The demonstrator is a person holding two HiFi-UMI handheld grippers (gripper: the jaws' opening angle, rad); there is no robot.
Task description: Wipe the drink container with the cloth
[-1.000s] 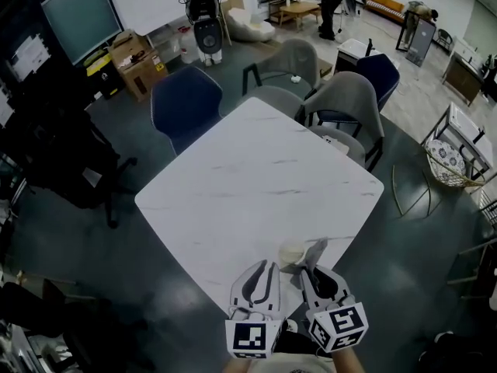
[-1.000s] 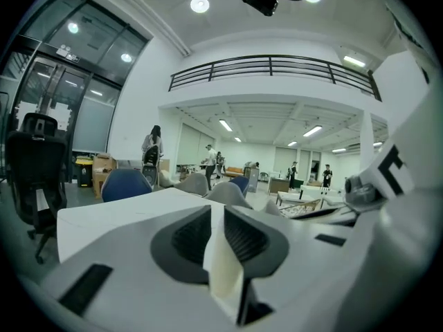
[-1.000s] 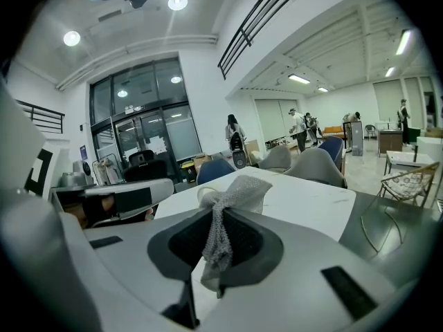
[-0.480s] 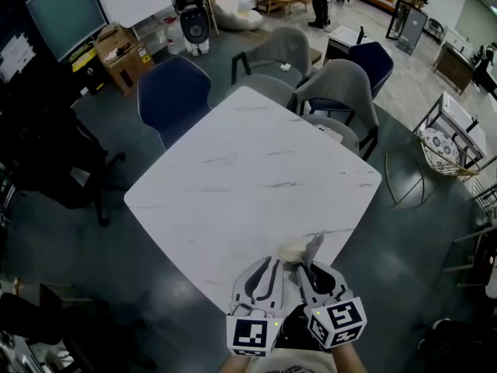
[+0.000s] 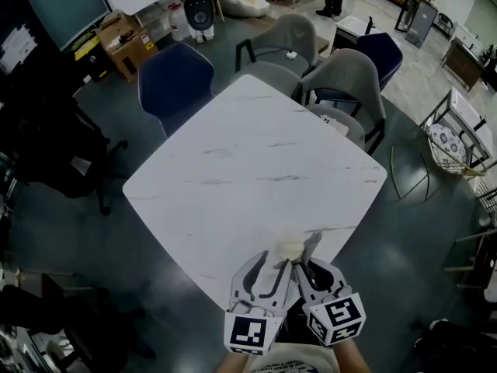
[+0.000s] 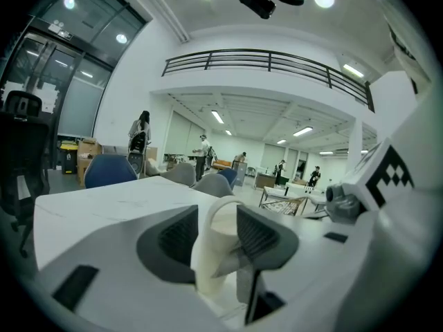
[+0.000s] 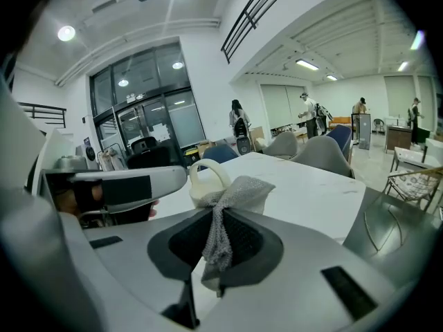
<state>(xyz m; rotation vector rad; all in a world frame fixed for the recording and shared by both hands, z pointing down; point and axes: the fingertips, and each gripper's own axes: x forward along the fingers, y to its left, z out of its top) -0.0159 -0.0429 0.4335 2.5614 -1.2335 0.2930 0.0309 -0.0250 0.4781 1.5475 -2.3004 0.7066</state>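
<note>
a: what is the drink container (image 5: 291, 249) like?

b: cream and smooth, with a rounded body and a looped handle arching over the top. it stands near the near corner of the desk (image 5: 233, 177), a white slab with thin grey marble veins.

a: and the cloth (image 7: 220, 244)?

b: grey, open mesh weave. it's bunched into a narrow strip and flares out at its top end, just beside the container. i can't tell if they touch.

a: the left claw (image 6: 216, 235)?

b: partly apart; its jaws have just been opening. the container stands between its ribbed dark pads (image 6: 257, 232), which don't seem to press on it.

a: the right claw (image 7: 216, 237)?

b: closed tight, pinching the cloth strip between its ribbed pads.
</note>
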